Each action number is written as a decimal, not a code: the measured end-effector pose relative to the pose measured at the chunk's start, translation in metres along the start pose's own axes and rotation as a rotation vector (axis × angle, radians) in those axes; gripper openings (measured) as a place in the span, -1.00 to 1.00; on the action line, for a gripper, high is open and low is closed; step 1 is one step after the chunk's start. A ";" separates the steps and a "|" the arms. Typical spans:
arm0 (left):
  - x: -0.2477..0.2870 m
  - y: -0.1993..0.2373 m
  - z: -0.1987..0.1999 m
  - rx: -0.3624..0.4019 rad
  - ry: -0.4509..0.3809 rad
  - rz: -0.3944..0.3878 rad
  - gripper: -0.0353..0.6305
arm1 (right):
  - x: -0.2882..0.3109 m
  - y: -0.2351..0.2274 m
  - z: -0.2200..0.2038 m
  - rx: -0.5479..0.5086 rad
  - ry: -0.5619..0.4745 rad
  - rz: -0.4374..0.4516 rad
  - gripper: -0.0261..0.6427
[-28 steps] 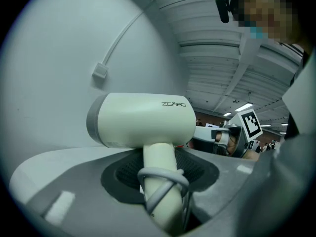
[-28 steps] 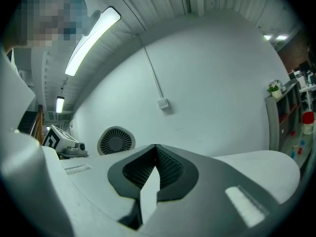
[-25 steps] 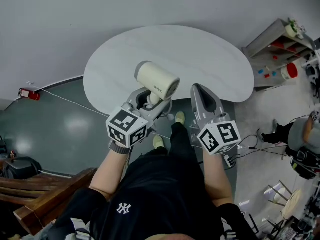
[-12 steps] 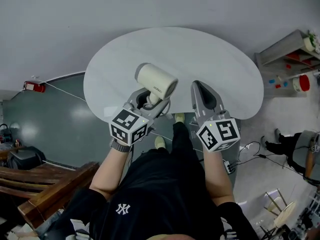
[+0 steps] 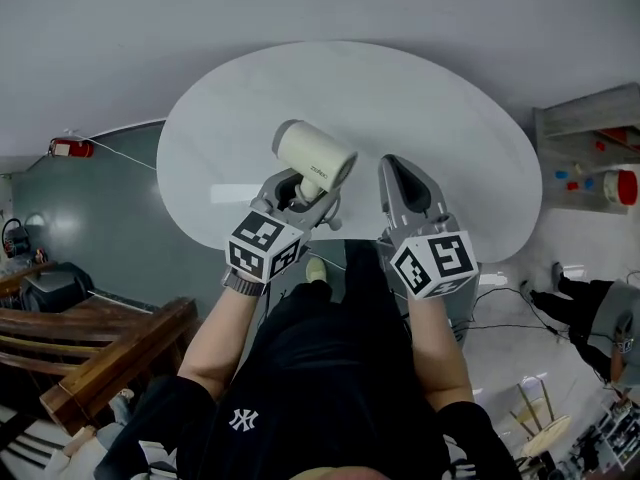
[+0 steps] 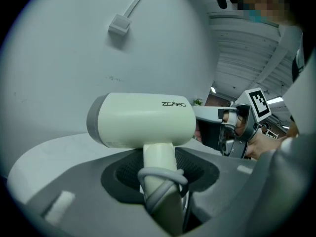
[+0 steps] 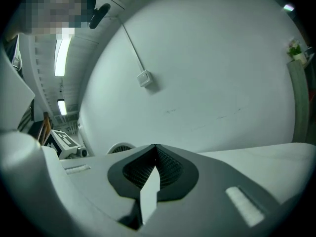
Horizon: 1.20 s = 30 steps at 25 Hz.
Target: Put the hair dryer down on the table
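Note:
A cream hair dryer [image 5: 316, 155] with a grey rear cap is held upright above the near edge of the round white table [image 5: 430, 108]. My left gripper [image 5: 305, 190] is shut on its handle [image 6: 160, 172], which has the grey cord wound round it. In the left gripper view the dryer's barrel [image 6: 143, 120] lies sideways above the jaws. My right gripper [image 5: 400, 178] is to the right of the dryer, over the table's near edge. Its jaws are closed together with nothing between them [image 7: 153, 174].
A plain grey wall [image 5: 300, 8] runs behind the table, with a cable and small box [image 6: 118, 23] on it. A wooden bench [image 5: 100, 358] stands at lower left. Shelving [image 5: 600, 158] with small items is at the right. Cables lie on the floor [image 5: 520, 308].
Both grippers and the hair dryer have shifted slightly forward over the table's near edge. The left gripper's hold on the handle is the same.

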State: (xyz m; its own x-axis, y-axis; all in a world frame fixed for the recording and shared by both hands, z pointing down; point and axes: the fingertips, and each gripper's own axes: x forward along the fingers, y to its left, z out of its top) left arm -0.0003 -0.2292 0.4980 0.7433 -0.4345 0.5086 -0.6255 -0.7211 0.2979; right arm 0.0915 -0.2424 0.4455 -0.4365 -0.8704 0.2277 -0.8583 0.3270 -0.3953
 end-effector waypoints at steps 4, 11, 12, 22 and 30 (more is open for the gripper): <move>0.024 0.016 -0.008 -0.018 0.034 0.026 -0.29 | 0.020 -0.018 -0.010 -0.003 0.032 0.013 -0.86; 0.069 0.039 -0.030 -0.055 0.102 0.062 -0.29 | 0.050 -0.047 -0.034 0.014 0.089 0.037 -0.86; 0.075 0.042 -0.033 -0.061 0.110 0.068 -0.29 | 0.054 -0.049 -0.037 0.015 0.095 0.042 -0.85; 0.108 0.064 -0.069 -0.095 0.204 0.104 -0.30 | 0.071 -0.069 -0.063 0.046 0.152 0.047 -0.86; 0.137 0.081 -0.087 -0.105 0.262 0.119 -0.29 | 0.080 -0.087 -0.076 0.076 0.179 0.038 -0.85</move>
State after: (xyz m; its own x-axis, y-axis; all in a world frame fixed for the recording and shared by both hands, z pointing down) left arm 0.0304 -0.2998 0.6618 0.5854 -0.3490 0.7318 -0.7357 -0.6080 0.2986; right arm 0.1106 -0.3130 0.5655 -0.5150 -0.7764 0.3632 -0.8205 0.3238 -0.4712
